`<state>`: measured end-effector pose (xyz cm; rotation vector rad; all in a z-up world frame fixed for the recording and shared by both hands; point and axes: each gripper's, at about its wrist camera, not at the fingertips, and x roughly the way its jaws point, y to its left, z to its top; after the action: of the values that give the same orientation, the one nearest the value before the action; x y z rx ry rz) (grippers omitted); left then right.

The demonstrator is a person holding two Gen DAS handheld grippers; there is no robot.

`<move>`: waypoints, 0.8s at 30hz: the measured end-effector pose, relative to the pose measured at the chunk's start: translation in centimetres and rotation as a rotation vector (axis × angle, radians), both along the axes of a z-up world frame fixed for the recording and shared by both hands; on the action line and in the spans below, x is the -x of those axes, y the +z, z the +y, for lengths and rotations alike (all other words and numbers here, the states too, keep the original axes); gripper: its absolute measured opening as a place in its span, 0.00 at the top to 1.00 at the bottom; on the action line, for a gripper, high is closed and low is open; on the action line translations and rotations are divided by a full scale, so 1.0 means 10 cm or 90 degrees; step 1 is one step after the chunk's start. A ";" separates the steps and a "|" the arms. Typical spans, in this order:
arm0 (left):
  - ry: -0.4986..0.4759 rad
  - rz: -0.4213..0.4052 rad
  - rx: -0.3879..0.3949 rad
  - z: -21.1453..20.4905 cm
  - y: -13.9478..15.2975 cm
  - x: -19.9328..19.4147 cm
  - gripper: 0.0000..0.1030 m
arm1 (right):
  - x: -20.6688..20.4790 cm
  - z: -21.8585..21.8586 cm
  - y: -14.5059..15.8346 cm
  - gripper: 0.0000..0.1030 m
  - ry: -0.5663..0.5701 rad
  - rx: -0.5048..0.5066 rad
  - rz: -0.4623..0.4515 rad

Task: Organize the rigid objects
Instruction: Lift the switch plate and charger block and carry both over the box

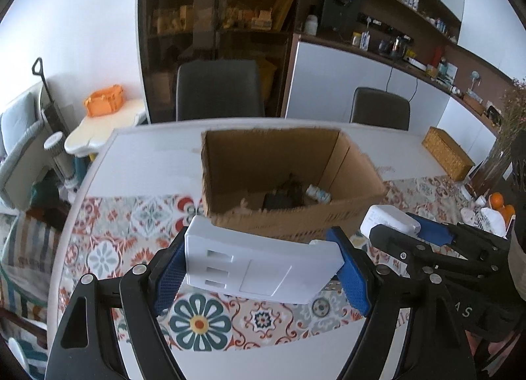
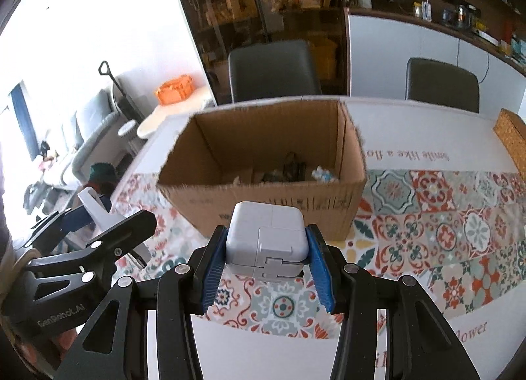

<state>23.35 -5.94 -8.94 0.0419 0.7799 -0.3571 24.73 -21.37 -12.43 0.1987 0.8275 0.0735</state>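
Observation:
My left gripper [image 1: 261, 265] is shut on a flat white wall socket plate [image 1: 259, 268], held above the patterned tablecloth just short of the open cardboard box [image 1: 296, 218]. My right gripper [image 2: 268, 258] is shut on a white cube-shaped power adapter [image 2: 268, 238], also lifted in front of the cardboard box [image 2: 263, 202]. Each gripper shows in the other's view: the right one [image 1: 399, 230] with the adapter at the right, the left one [image 2: 98, 215] with the plate at the left. Dark cables and a small white item lie on the box floor [image 2: 292, 169].
The table [image 1: 148, 163] carries a patterned runner. A woven basket [image 1: 448, 153] stands at its far right, with a vase of dried flowers [image 1: 506, 149] and orange items [image 1: 501, 204] nearby. Two dark chairs [image 1: 218, 88] stand behind the table. A small side table holds an orange crate [image 1: 103, 100].

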 end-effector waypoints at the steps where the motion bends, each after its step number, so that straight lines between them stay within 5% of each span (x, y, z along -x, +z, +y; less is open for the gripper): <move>1: 0.000 -0.005 0.001 -0.01 0.04 -0.02 0.21 | 0.01 0.00 0.03 0.54 -0.002 0.001 -0.005; 12: -0.010 -0.056 0.005 -0.20 0.43 -0.26 0.21 | -0.14 -0.15 0.41 0.54 -0.024 0.012 -0.058; 24: -0.004 -0.022 -0.007 -0.36 0.48 -0.82 0.21 | -0.60 -0.27 0.55 0.54 -0.027 0.025 -0.053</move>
<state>31.54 -9.52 -4.11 0.0613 0.7472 -0.3563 30.74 -24.05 -6.90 0.1748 0.7407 0.0248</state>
